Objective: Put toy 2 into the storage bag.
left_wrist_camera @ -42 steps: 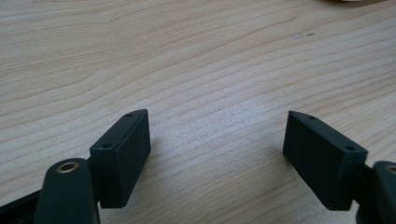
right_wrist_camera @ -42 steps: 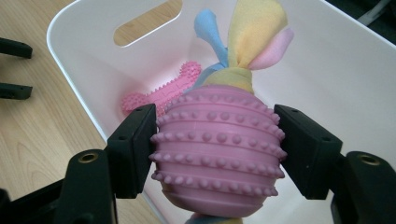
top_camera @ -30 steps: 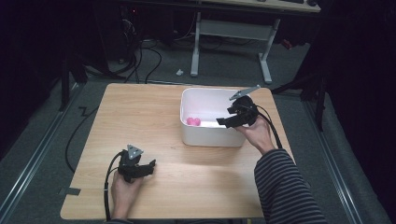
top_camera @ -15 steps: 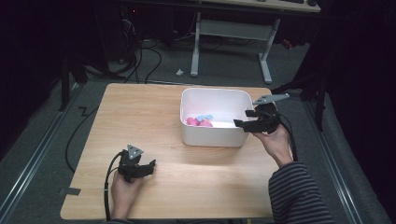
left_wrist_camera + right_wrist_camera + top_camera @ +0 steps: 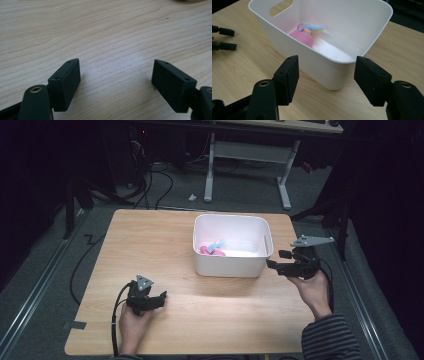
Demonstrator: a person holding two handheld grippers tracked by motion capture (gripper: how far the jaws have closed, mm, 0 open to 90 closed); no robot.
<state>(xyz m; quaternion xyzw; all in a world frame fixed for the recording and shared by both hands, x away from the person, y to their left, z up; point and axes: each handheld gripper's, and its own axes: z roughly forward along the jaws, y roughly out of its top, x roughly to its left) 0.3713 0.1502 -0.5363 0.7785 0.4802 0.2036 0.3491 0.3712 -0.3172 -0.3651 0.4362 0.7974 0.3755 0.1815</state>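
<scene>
Holding our right gripper just right of the white bin, jaws apart on nothing though they've just been closing. The pink-and-blue bundle lies inside the bin. Our left gripper sits front-left of it, jaws apart too.

bench: light wood, dark floor around | white bin: on bench right of centre, pink and blue items inside at its left | right gripper: held just beside bin's right wall, jaws toward it, nothing between them | left gripper: resting on bench near front-left, well apart from bin
</scene>
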